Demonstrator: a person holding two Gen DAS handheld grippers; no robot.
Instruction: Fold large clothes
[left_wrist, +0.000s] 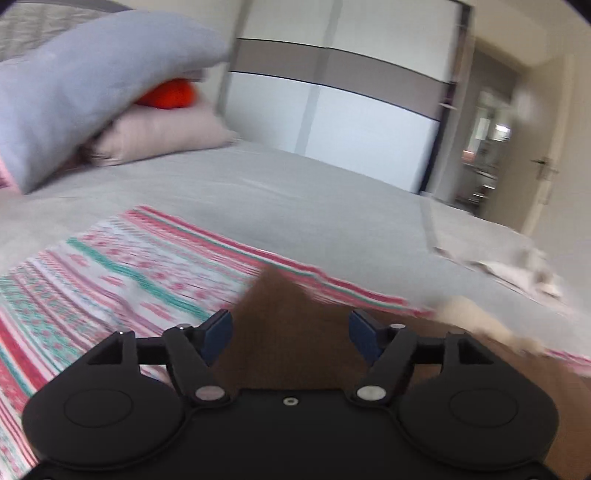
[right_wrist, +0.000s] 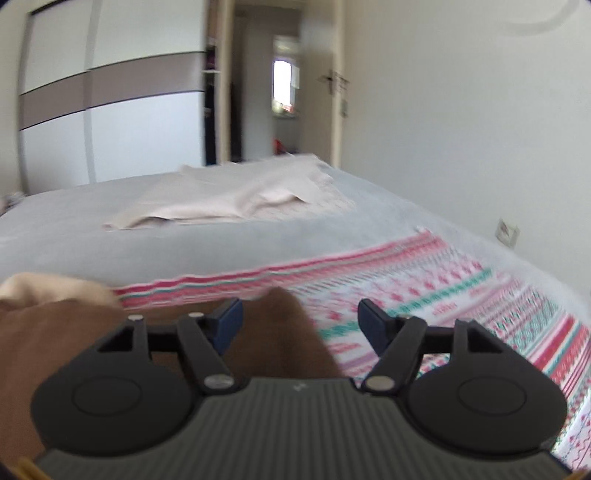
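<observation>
A brown garment (left_wrist: 291, 332) with a cream lining (left_wrist: 480, 321) lies on a pink, white and green patterned cloth (left_wrist: 122, 273) spread over the grey bed (left_wrist: 295, 199). My left gripper (left_wrist: 291, 332) is open, its blue fingertips (left_wrist: 218, 332) wide apart on either side of a raised brown corner. In the right wrist view my right gripper (right_wrist: 301, 325) is open too, with another brown corner (right_wrist: 284, 332) between its fingers. The brown garment spreads left (right_wrist: 55, 332), its cream edge (right_wrist: 55, 288) beyond. I cannot tell whether either gripper touches the fabric.
Grey, beige and orange pillows (left_wrist: 92, 85) are stacked at the bed's head on the left. A beige cloth (right_wrist: 236, 195) lies crumpled on the far part of the bed. A white wardrobe (left_wrist: 340, 103) and an open door (right_wrist: 325, 96) stand beyond the bed.
</observation>
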